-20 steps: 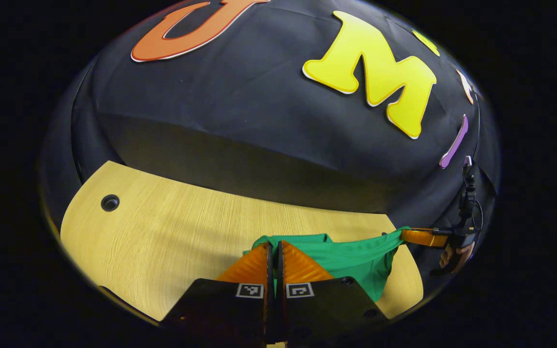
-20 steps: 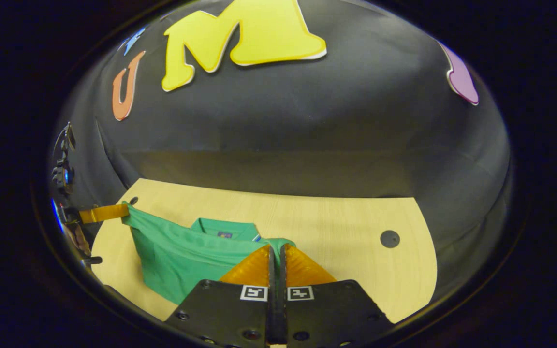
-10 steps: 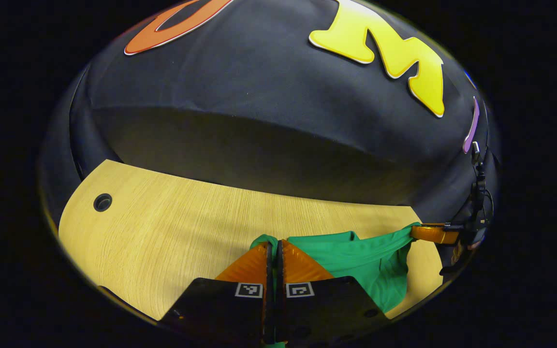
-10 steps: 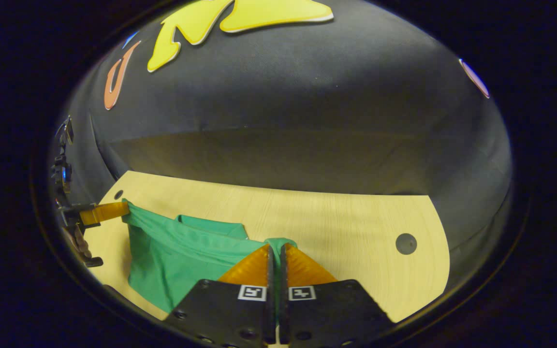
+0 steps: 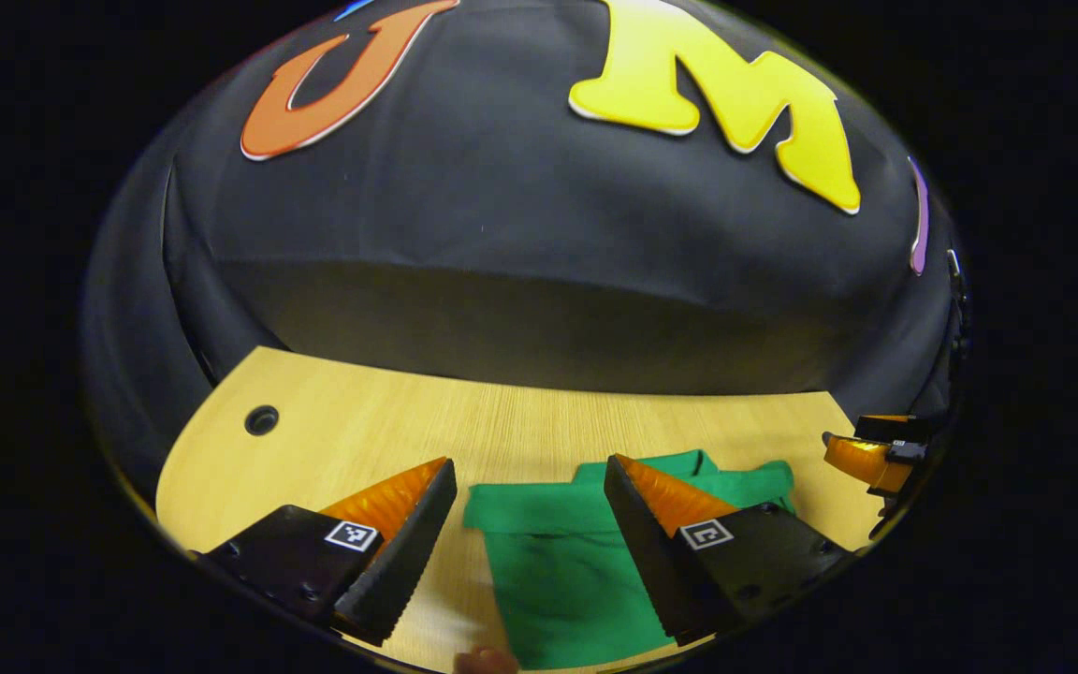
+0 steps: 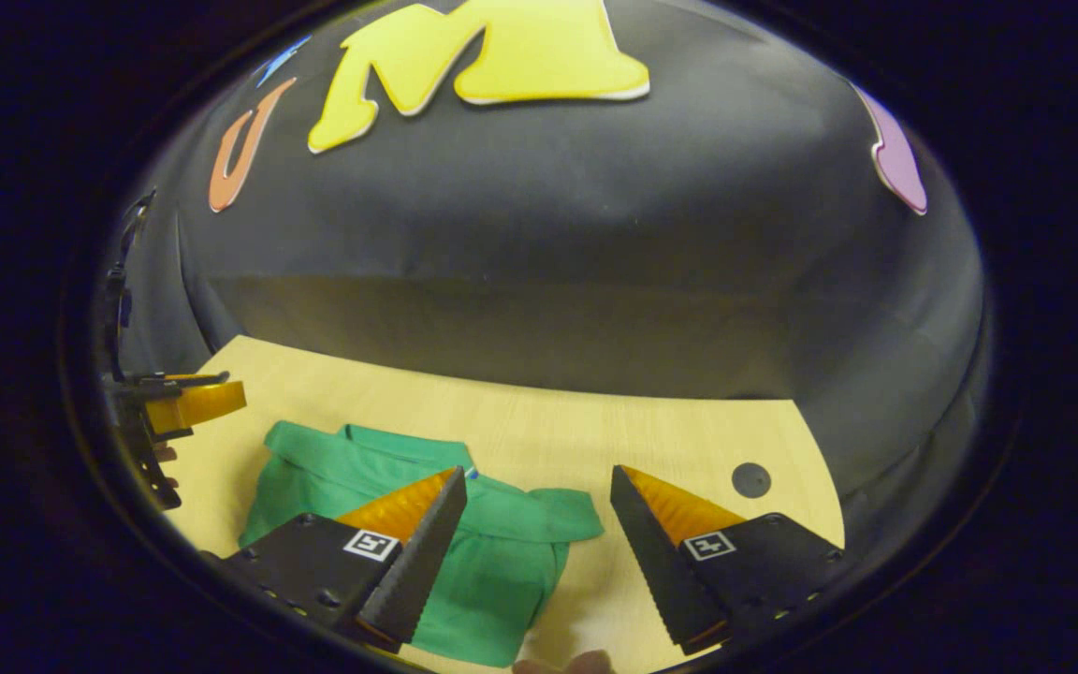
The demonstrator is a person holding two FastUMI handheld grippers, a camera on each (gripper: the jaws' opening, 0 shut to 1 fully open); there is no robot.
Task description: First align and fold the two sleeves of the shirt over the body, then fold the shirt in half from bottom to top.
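Shirt (image 6: 492,552) fabric that was pinched in both grippers half a second ago has been let go: the left gripper (image 5: 530,496) and the right gripper (image 6: 539,505) are now seen with fingers spread wide and nothing between them. The green shirt is laid on the wooden table (image 5: 361,440), folded over itself, its collar toward the far wall. The bottom-to-top fold is judged to have been set down, so the task appears close to finished.
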